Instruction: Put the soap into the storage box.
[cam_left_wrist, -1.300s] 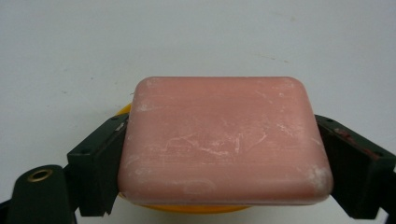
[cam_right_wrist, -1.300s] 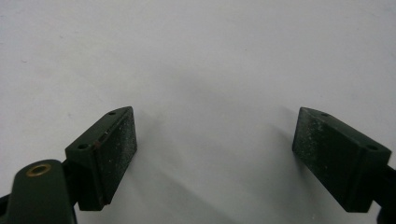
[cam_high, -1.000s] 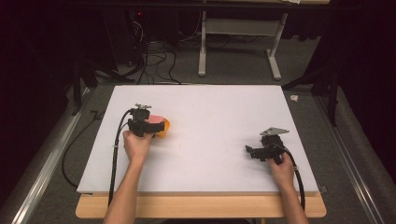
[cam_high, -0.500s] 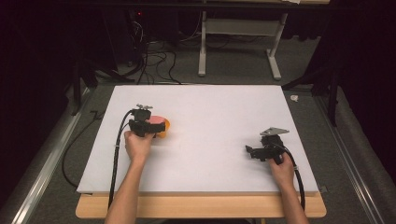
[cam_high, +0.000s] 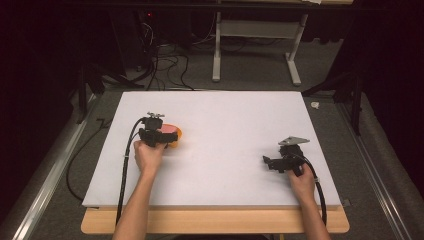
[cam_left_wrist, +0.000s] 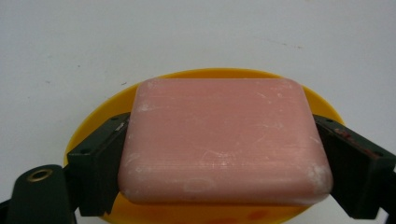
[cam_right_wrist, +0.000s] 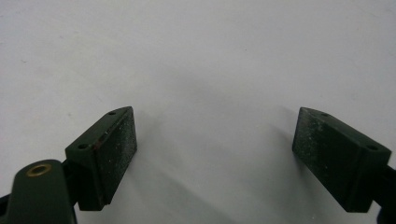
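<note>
A pink bar of soap (cam_left_wrist: 224, 140) lies flat over a round yellow dish (cam_left_wrist: 91, 123), and my left gripper (cam_left_wrist: 219, 144) is shut on it, one black jaw pressed to each short side. From above, the left gripper (cam_high: 156, 132) sits at the left of the white board with the soap (cam_high: 168, 129) and the dish (cam_high: 176, 135) just beyond its tip. My right gripper (cam_high: 270, 162) rests low at the right of the board, pointing left. Its jaws stand wide apart in the right gripper view (cam_right_wrist: 215, 144), with bare white surface between them.
The white board (cam_high: 225, 120) covers most of a wooden table (cam_high: 215, 222). Black cables trail from both grippers toward the near edge. Beyond the far edge are a white desk frame (cam_high: 255, 30) and loose cables on the grey floor.
</note>
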